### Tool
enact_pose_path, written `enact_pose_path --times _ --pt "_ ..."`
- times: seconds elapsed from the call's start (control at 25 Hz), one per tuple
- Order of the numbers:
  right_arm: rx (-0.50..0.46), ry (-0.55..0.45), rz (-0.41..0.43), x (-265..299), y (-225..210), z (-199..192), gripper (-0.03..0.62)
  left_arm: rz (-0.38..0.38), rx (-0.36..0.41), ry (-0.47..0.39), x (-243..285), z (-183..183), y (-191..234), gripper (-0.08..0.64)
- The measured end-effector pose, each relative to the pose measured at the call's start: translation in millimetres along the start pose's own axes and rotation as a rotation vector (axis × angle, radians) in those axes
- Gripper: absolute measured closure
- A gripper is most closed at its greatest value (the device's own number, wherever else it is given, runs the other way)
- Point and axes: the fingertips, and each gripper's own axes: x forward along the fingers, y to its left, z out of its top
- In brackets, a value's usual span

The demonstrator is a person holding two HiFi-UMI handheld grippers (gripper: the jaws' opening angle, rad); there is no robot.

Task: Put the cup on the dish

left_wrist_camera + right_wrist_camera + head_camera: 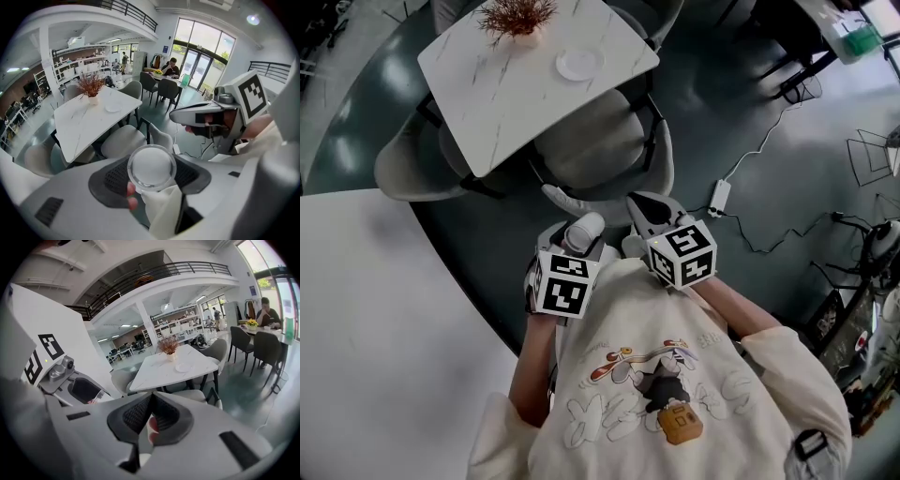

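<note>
- Cup [151, 168] is clamped between the fingers of the left gripper [152, 179], with one dark ribbed pad pressing on each side. It is held in the air, close to the person's chest.
- Clear with a hazy, whitish look, the cup shows end-on as a round rim. Whether anything is inside cannot be told from this angle.
- Just right of those fingers is the right gripper [151, 401], its fingers closed together with the pad tips meeting.
- Ahead of and below both pairs of fingers stands a grey padded chair [591, 141], drawn up against a desk.
- Beyond the chair is the white, marble-veined desk [506, 94]. The dish [579, 64], small, round and white, lies flat on it, well ahead of the fingers and well apart from the cup.
- Left of the dish, and a little further from the fingers, a pale pot [523, 37] holds a bunch of reddish-brown dried sprigs [517, 13].
- Furthest off, ahead and to the right of the fingers, a person [172, 67] sits at another desk near tall glass doors [199, 51].
</note>
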Motion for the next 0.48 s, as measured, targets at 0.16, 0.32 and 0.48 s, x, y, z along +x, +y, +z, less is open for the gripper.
enact_pose_path --times 0.16,0.32,0.48 --pt "0.025 -0.038 -0.008 -10 -15 7 0.588 0.001 0.021 -0.005 3 8 -12 0.290" --pt "-0.008 -0.088 -0.047 -32 -44 17 0.588 0.003 0.042 -0.002 14 20 -27 0.290" --pt "0.050 -0.086 -0.059 -71 -84 9 0.588 0.026 0.051 0.009 27 35 -54 0.290"
